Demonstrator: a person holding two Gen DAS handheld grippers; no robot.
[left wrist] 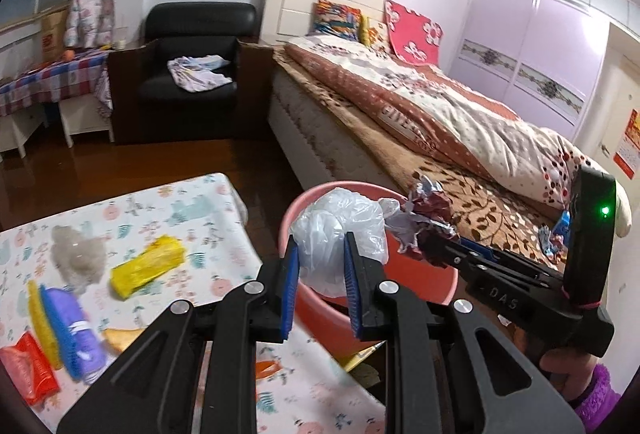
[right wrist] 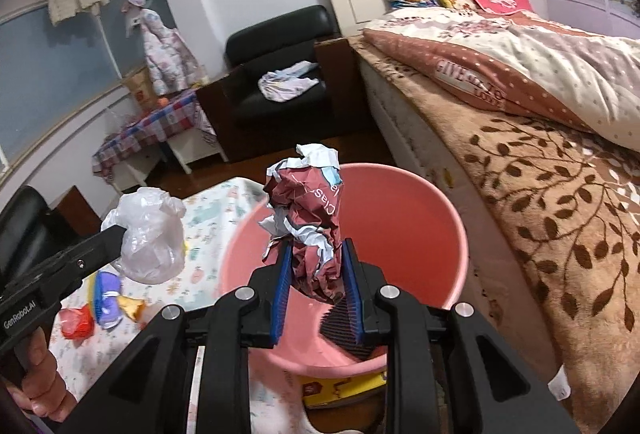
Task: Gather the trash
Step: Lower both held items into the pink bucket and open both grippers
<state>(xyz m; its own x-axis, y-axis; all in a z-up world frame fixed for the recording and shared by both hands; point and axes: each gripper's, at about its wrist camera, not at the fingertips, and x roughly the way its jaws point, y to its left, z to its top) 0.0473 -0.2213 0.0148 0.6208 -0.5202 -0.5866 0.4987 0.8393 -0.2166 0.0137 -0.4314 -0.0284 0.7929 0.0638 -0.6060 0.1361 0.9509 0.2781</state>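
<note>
My left gripper is shut on a crumpled clear plastic bag, held over the near rim of the pink bucket. In the right wrist view that bag hangs left of the bucket. My right gripper is shut on a crumpled maroon-and-white paper wrapper above the bucket's mouth; the same wrapper shows at the tip of that gripper in the left wrist view. The bucket looks empty inside.
A low table with a patterned cloth sits left of the bucket, holding a yellow packet, a grey wad, a purple pack and a red packet. The bed runs along the right. A black armchair stands behind.
</note>
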